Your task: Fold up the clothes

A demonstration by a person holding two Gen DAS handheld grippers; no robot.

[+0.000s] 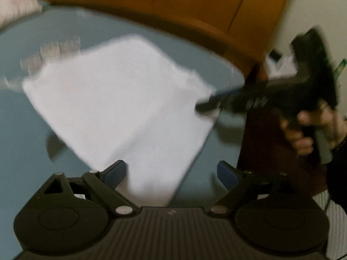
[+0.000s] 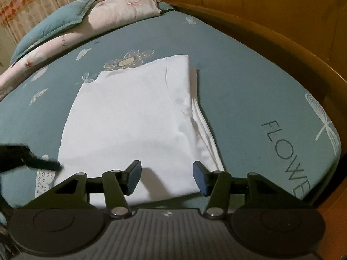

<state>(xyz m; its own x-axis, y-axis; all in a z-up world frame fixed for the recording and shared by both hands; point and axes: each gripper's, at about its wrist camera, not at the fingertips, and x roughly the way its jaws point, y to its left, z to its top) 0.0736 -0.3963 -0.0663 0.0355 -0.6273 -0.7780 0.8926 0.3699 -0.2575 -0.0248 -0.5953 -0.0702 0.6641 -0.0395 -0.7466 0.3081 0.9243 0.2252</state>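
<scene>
The room shows little beyond a wooden headboard [image 2: 271, 13] curving round the far and right sides of the bed [image 2: 249, 82], with a patterned curtain [image 2: 32, 2] behind the pillows [image 2: 121, 6] at the far left. The bed's teal sheet, printed with flowers, carries the white garment [image 2: 130, 117], which lies flat near the middle of the bed, already folded into a long panel with a sleeve tucked along its right edge. Its long axis runs from the near edge of the bed away toward the headboard. The right gripper [image 2: 167, 177] hangs over the garment's near hem, jaws standing partly apart with cloth beneath but nothing pinched. The left gripper [image 1: 171, 173] hovers by the garment's near-left corner (that view is blurred), jaws wide and empty. Both look equally near the hem, which probably gets lifted toward the collar next.
</scene>
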